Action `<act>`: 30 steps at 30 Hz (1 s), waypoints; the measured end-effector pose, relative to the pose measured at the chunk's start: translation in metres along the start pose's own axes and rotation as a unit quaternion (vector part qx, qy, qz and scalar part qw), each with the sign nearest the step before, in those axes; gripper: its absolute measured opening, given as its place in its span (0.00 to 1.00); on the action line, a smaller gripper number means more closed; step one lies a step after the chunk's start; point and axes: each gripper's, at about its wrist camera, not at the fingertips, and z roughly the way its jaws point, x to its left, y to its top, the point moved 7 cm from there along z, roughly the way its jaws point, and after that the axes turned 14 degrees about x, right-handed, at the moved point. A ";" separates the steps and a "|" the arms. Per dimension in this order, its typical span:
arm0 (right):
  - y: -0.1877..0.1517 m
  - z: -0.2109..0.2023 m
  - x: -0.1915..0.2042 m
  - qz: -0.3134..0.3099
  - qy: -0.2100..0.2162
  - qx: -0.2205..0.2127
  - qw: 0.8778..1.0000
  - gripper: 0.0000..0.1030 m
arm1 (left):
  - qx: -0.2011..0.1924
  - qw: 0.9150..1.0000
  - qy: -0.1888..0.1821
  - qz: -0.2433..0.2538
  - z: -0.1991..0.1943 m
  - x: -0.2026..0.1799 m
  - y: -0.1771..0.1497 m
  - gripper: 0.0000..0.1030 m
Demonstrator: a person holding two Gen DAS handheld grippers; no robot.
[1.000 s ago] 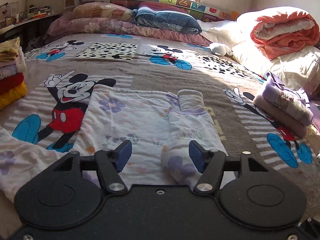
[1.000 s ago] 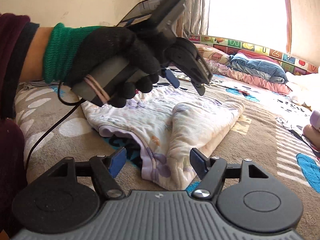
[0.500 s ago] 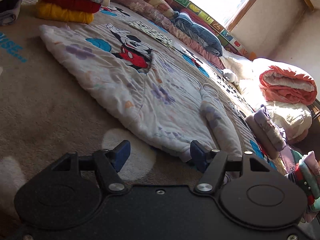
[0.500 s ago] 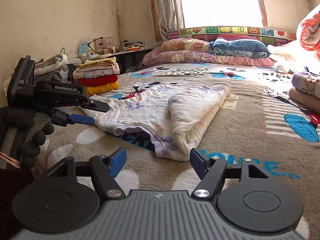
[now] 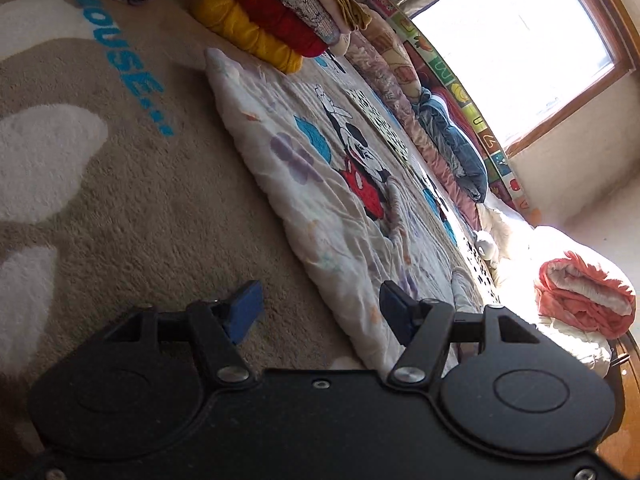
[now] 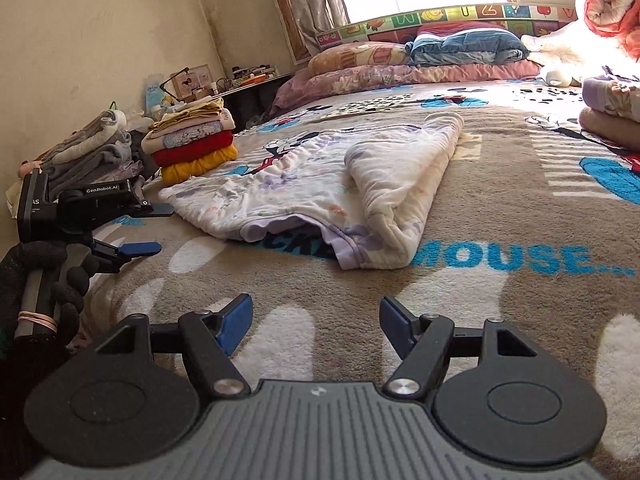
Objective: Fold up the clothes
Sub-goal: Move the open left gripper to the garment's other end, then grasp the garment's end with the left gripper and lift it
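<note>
The white floral padded garment (image 6: 320,184) lay partly folded on the brown cartoon-print blanket (image 6: 500,208) covering the bed, its right part doubled over. Left tool (image 5: 320,308) was tilted, fingers apart and empty, low at the garment's near edge. Right tool (image 6: 316,324) hovered apart and empty, short of the hem. A stack of folded clothes (image 6: 192,140) sat beyond on the left.
</note>
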 end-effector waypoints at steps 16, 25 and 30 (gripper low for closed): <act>0.012 0.020 -0.031 0.113 0.092 -0.010 0.989 0.69 | -0.051 0.996 0.013 -0.068 0.023 0.038 0.090 0.32; 0.031 0.027 -0.039 0.130 0.126 -0.034 0.983 0.69 | -0.092 0.993 -0.023 0.066 0.011 -0.046 0.086 0.06; 0.048 0.020 -0.043 0.128 0.151 -0.054 0.979 0.69 | -0.103 0.974 -0.025 0.199 0.020 -0.124 0.057 0.06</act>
